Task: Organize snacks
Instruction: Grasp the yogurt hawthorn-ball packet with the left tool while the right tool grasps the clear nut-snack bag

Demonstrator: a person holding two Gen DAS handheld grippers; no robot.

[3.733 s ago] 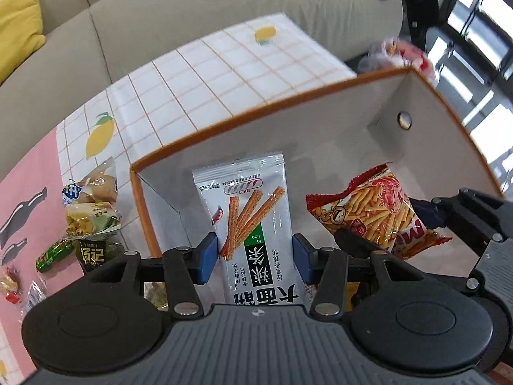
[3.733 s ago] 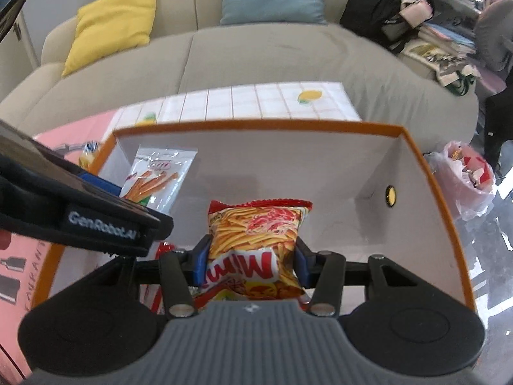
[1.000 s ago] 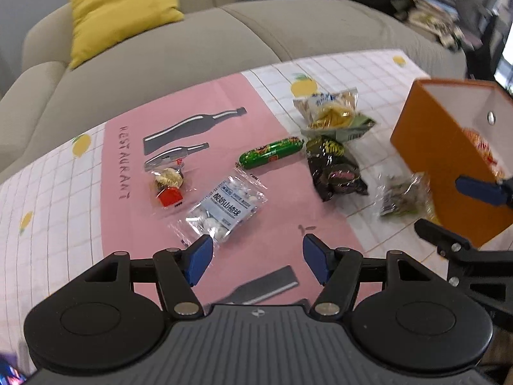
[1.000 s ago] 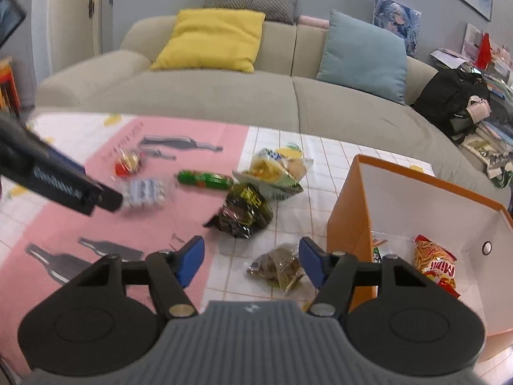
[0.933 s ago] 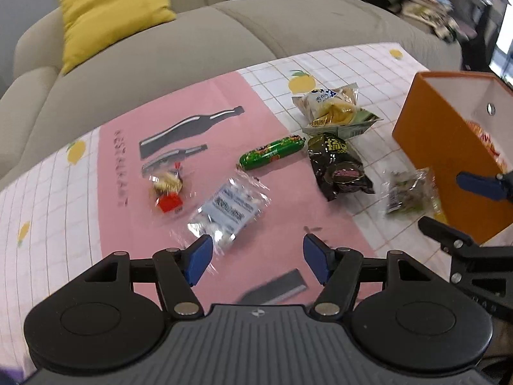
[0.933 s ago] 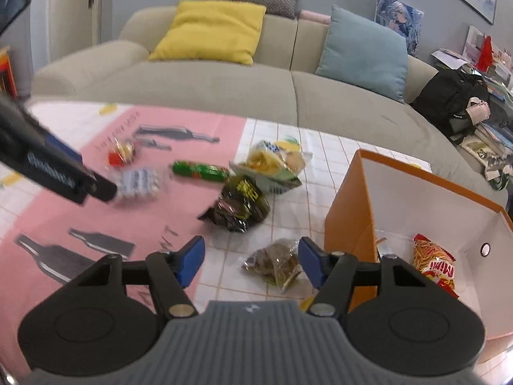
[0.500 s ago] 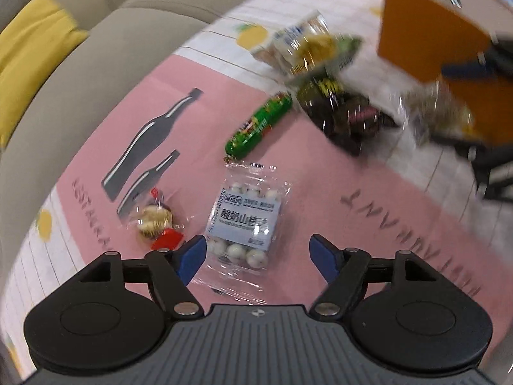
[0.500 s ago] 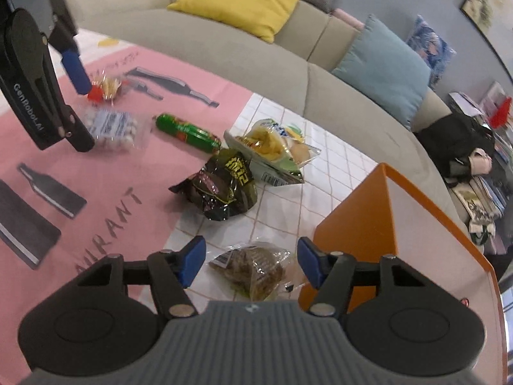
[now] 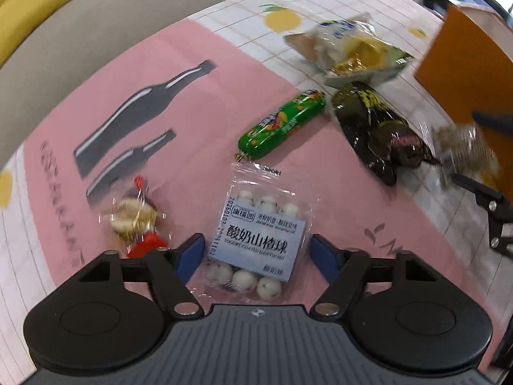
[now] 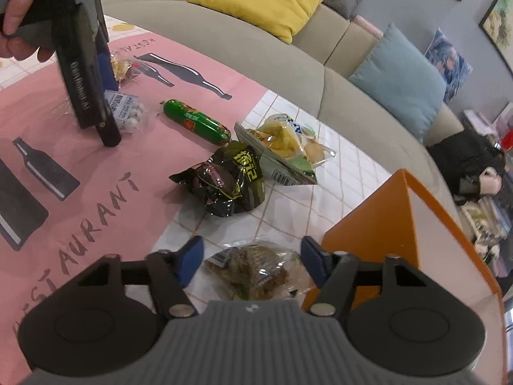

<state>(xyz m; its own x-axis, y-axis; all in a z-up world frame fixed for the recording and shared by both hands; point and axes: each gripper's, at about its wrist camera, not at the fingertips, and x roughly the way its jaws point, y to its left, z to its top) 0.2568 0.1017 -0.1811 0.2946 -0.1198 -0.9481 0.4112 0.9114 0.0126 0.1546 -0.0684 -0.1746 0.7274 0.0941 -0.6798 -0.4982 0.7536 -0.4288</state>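
Observation:
My left gripper points down over a clear bag of white yoghurt balls on the pink mat. Its jaws are closing, the bag lies between the blue pads, and a gap shows on each side. My right gripper hangs over a clear bag of brown-green snack beside the orange box. Its jaws are closing too, and the pads stand just off that bag. Both bags lie flat on the table.
A green sausage stick, a dark foil bag, a yellow chips bag and a red-tied candy lie around. A grey sofa with a yellow cushion stands behind the table. A hand holds the left gripper.
Both grippers have left the orange box, where each held a snack, and have come down over the table. The left now frames the ball bag, the right the clear bag.

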